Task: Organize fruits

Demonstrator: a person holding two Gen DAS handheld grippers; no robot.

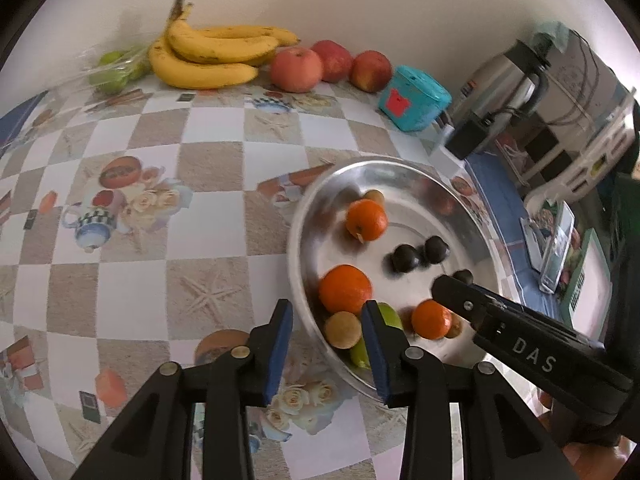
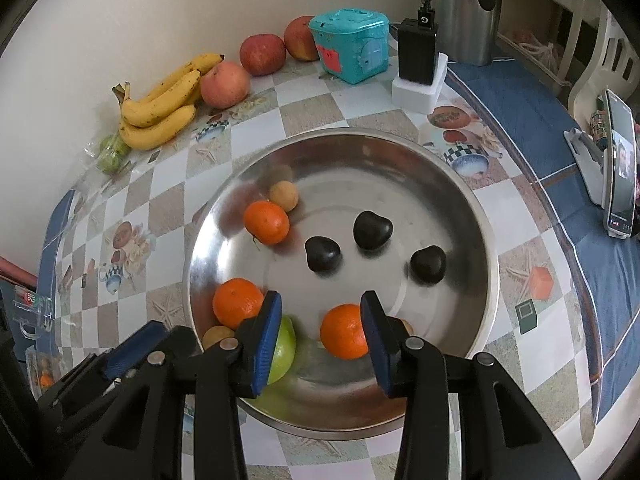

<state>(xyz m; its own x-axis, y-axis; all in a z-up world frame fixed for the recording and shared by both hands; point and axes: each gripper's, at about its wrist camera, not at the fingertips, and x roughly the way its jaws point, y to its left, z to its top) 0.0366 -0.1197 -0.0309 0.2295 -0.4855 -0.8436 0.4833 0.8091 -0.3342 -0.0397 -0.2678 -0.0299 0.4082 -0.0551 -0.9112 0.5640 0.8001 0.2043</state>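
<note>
Our left gripper [image 1: 328, 354] hangs at the near rim of the steel bowl [image 1: 316, 200], its blue pads parted with nothing between them: the rim runs through the gap, and a small tan fruit [image 1: 343, 329] and a green fruit [image 1: 390, 316] lie just beyond the tips. Our right gripper [image 2: 320, 336] is tilted down into the same bowl, jaws likewise apart and pressing on nothing; an orange [image 2: 345, 337] sits just inside its right pad, with bare steel on the orange's other side, and the green fruit lies behind its left pad. Farther ahead of the right fingers lie three dark fruits [image 2: 372, 230] at the bowl's centre, two more oranges [image 2: 266, 222] off to the left, and another tan fruit [image 2: 283, 196] beyond them. We judge this to be the moment between placings: the small fruit is gathered, both hands are free, and the larger fruit is not yet in. Far ahead, against the wall, wait the bananas [image 1: 208, 58], three apples [image 1: 296, 69] and a bag of green fruit [image 1: 114, 70]. The next move calls for lifting one gripper clear of the rim, reaching well forward and opening wide. The table wears a glossy checked cloth [image 1: 140, 128] with printed teapots; a teal box [image 2: 350, 46], a black charger [image 2: 418, 50] and a steel flask [image 2: 466, 20] stand to the right, by a propped phone [image 2: 620, 168].
</note>
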